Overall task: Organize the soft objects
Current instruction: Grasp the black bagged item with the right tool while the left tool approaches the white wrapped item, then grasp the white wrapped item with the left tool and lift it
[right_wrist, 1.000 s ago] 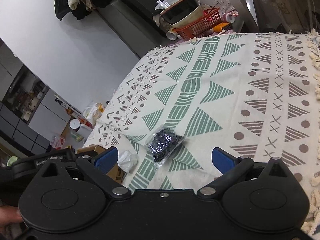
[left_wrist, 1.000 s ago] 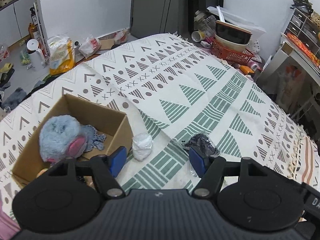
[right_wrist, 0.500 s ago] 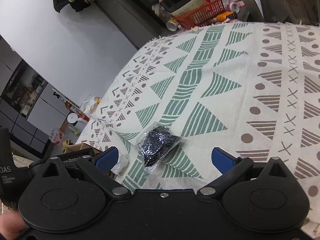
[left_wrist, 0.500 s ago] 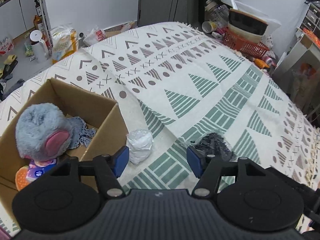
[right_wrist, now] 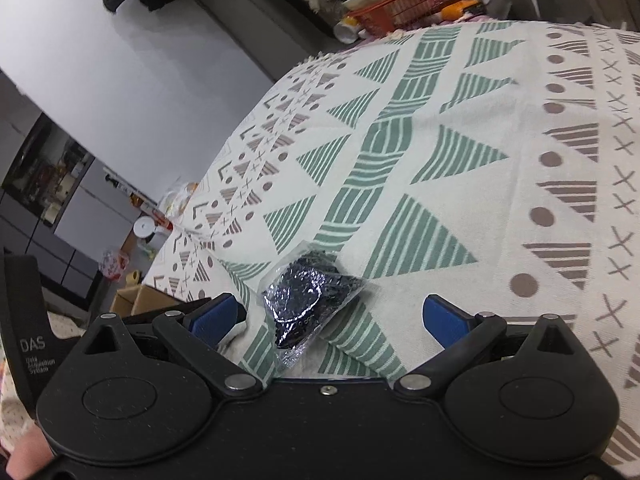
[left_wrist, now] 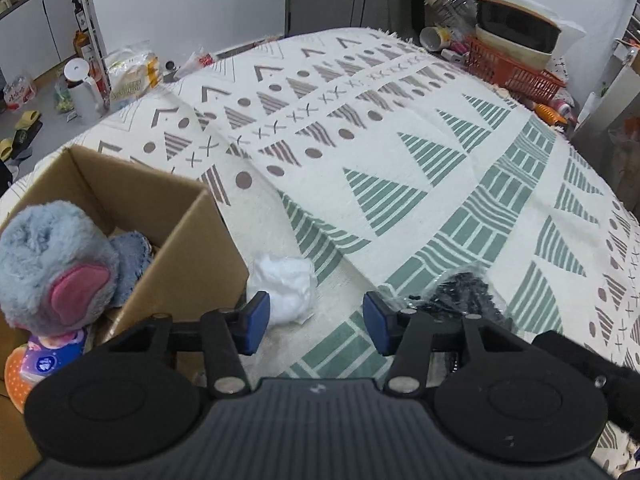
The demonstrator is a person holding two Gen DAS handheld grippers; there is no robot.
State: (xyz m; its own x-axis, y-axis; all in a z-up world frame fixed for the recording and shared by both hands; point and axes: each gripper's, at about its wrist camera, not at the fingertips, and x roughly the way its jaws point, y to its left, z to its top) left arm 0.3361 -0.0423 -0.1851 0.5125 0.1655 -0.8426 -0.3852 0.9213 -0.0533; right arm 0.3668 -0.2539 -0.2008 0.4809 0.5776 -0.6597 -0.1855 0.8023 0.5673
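Both grippers hang low over the patterned cloth (left_wrist: 400, 152) with their jaws apart and nothing between them. The left gripper (left_wrist: 316, 322) is pointed at the white wad (left_wrist: 286, 286), which lies on the cloth just beside the near corner of the cardboard box (left_wrist: 196, 256); the blue pad of its left finger (left_wrist: 256, 322) sits close against the wad's near side. The right gripper (right_wrist: 334, 318) is lined up on the dark item in a clear bag (right_wrist: 308, 300), lying loose on the cloth well in from the far edge. I'd say each should come down so its pads straddle the bulk, not just the loose plastic, then close gently, since both things look squashy and could slip out. The box already holds a grey plush toy (left_wrist: 56, 264) and more, so dropping the wad over the near wall looks the easy route.
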